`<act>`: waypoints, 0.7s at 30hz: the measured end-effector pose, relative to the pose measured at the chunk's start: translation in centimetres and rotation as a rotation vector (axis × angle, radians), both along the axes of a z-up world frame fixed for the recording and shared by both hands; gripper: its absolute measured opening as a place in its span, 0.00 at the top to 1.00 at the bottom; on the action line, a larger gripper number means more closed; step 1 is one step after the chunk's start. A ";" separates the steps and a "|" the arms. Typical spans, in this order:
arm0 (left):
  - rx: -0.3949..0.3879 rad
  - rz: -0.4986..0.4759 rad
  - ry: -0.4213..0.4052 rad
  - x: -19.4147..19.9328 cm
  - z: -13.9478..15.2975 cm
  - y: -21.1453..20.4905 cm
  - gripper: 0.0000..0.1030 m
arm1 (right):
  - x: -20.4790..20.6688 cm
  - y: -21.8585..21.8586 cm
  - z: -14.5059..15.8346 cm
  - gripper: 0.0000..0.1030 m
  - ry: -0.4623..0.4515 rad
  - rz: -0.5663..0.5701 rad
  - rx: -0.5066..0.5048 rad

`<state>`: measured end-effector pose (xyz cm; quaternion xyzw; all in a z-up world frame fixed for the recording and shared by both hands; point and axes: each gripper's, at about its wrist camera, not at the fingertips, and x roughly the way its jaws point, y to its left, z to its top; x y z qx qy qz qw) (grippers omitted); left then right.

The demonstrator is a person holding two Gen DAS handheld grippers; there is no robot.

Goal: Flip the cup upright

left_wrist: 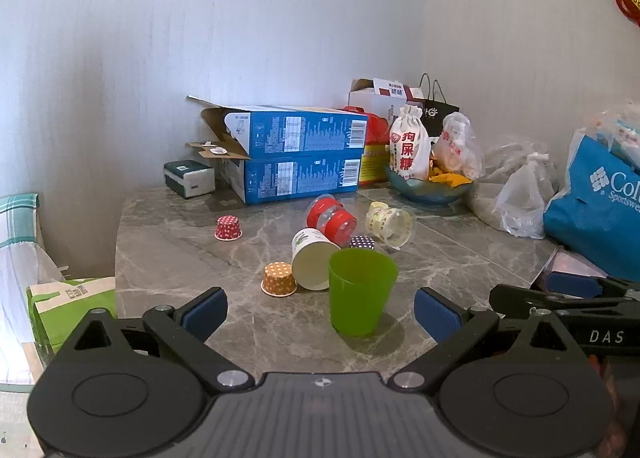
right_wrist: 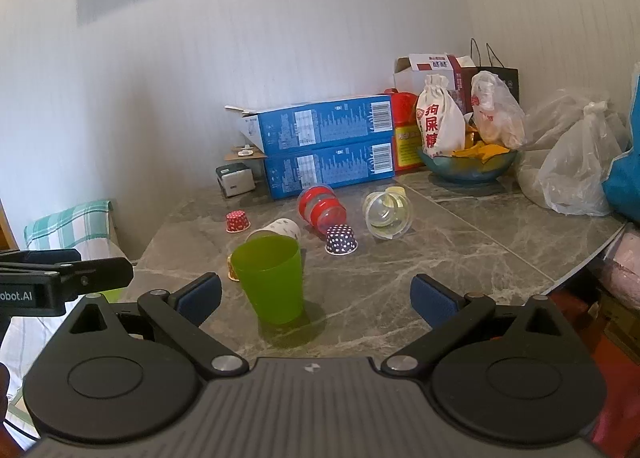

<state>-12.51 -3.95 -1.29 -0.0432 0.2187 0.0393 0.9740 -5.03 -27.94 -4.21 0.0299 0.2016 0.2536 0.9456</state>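
Observation:
A green plastic cup (left_wrist: 361,290) stands upright, mouth up, on the grey marble table (left_wrist: 200,250); it also shows in the right wrist view (right_wrist: 271,280). My left gripper (left_wrist: 320,314) is open and empty, with the cup just ahead between its fingers. My right gripper (right_wrist: 316,300) is open and empty, with the cup ahead and left of centre. Behind the cup a white paper cup (left_wrist: 312,258) lies on its side. A red-banded clear cup (left_wrist: 331,217) and a clear yellow-printed cup (left_wrist: 391,223) also lie on their sides.
Small dotted paper cups sit upside down: orange (left_wrist: 279,279), red (left_wrist: 228,228), dark blue (right_wrist: 341,240). Two stacked blue boxes (left_wrist: 300,154), a tissue pack (left_wrist: 189,177), a blue bowl with bags (left_wrist: 428,186), plastic bags (left_wrist: 520,194) and a blue bag (left_wrist: 596,198) line the back and right.

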 end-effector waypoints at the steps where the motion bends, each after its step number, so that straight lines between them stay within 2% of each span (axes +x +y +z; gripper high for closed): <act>1: -0.002 -0.001 0.001 0.1 0.0 0.0 0.02 | 0.0 0.0 0.0 0.01 -0.001 0.000 -0.003; 21: -0.005 -0.008 0.022 1.1 -0.6 -0.5 0.02 | 0.9 0.1 -0.5 0.01 0.019 0.012 -0.018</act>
